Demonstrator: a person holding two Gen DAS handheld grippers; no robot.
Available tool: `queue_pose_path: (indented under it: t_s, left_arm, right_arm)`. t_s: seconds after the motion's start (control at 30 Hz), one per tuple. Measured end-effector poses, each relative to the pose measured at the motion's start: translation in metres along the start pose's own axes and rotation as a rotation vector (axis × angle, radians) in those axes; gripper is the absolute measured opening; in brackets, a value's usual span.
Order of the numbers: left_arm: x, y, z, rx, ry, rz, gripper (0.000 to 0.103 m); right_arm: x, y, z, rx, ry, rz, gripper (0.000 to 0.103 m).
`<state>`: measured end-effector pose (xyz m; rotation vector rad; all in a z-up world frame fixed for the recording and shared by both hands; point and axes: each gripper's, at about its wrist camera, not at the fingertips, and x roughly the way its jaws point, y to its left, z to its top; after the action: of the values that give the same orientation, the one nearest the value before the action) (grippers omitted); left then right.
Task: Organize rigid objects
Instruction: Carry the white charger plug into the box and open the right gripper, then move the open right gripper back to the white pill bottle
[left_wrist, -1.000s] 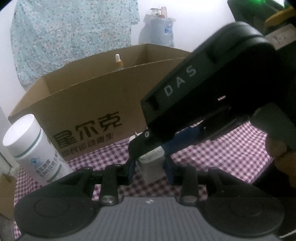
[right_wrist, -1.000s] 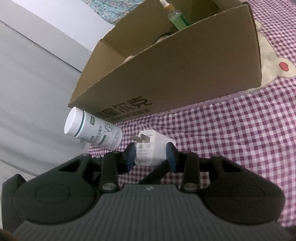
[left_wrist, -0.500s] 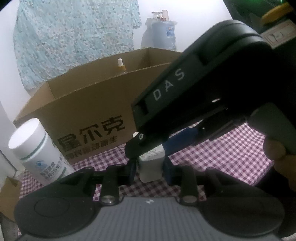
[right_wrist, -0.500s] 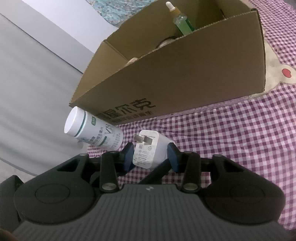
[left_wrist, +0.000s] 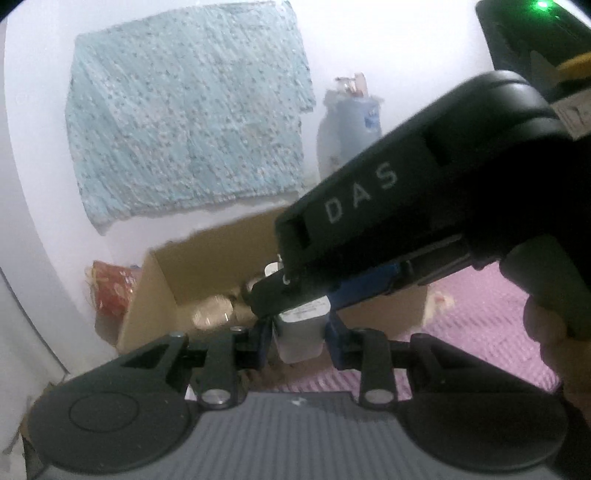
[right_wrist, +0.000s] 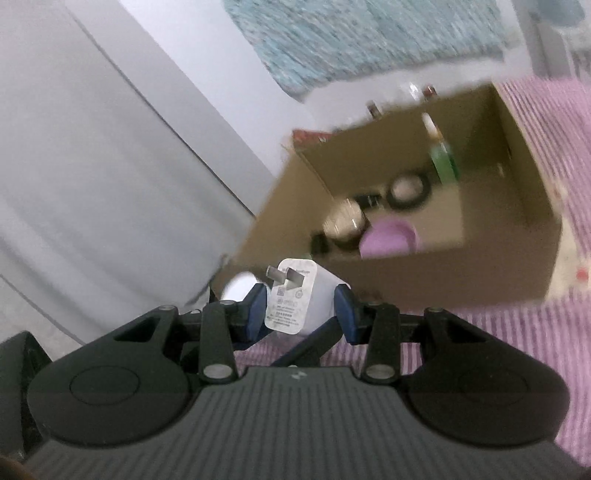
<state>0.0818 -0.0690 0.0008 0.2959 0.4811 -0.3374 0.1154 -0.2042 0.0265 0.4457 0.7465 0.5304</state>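
Both grippers hold one white plug charger. My right gripper (right_wrist: 301, 308) is shut on the charger (right_wrist: 295, 299), prongs pointing up and left. My left gripper (left_wrist: 299, 332) is shut on the same charger (left_wrist: 301, 330) from the other side. The right gripper's black body (left_wrist: 406, 206) crosses above it in the left wrist view. The charger hangs in the air just in front of the open cardboard box (right_wrist: 424, 273), above its near wall. The box (left_wrist: 162, 280) holds a green dropper bottle (right_wrist: 443, 158), a purple cup (right_wrist: 388, 238), round lids and jars.
A white pill bottle (right_wrist: 238, 286) lies by the box's left corner, mostly hidden behind my right fingers. The purple checked cloth (right_wrist: 535, 332) covers the surface. A blue patterned cloth (left_wrist: 184, 122) hangs on the wall. A red packet (left_wrist: 110, 288) sits behind the box.
Both grippers have lifted the charger off the checked cloth and up to above the box's rim. The box interior now shows. The view is blurred by motion.
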Motion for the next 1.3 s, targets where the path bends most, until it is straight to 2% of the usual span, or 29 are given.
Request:
queue_pose_path:
  t_s: [0.1, 0.2, 0.37, 0.5, 0.77, 0.9, 1.0, 1.1, 1.17, 1.3]
  left_arm:
    - [0.007, 0.003, 0.022, -0.01, -0.013, 0.011, 0.032]
    - [0.028, 0.009, 0.042, -0.051, 0.007, -0.016, 0.032]
    - [0.086, 0.021, 0.066, -0.16, 0.143, -0.099, 0.032]
    - [0.128, 0.019, 0.076, -0.19, 0.224, -0.115, 0.032]
    - [0.195, 0.024, 0.085, -0.288, 0.38, -0.15, 0.032]
    - [0.206, 0.024, 0.081, -0.294, 0.437, -0.145, 0.032]
    - [0.207, 0.027, 0.081, -0.311, 0.446, -0.16, 0.033]
    - [0.208, 0.031, 0.083, -0.317, 0.449, -0.165, 0.038]
    - [0.207, 0.034, 0.084, -0.317, 0.437, -0.164, 0.053]
    - [0.198, 0.035, 0.089, -0.305, 0.373, -0.151, 0.072]
  right_arm:
    - [0.0, 0.003, 0.027, -0.041, 0.001, 0.002, 0.04]
    - [0.008, -0.005, 0.058, -0.056, 0.027, -0.03, 0.04]
    - [0.04, -0.037, 0.099, -0.027, 0.117, -0.102, 0.04]
    - [0.069, -0.064, 0.121, 0.015, 0.179, -0.133, 0.039]
    - [0.119, -0.108, 0.139, 0.021, 0.276, -0.194, 0.037]
    - [0.135, -0.117, 0.139, 0.005, 0.317, -0.205, 0.037]
    - [0.14, -0.121, 0.138, -0.007, 0.324, -0.206, 0.037]
    - [0.138, -0.124, 0.137, 0.003, 0.323, -0.193, 0.038]
    - [0.132, -0.123, 0.138, 0.01, 0.311, -0.186, 0.038]
    - [0.109, -0.121, 0.141, 0.014, 0.254, -0.164, 0.038]
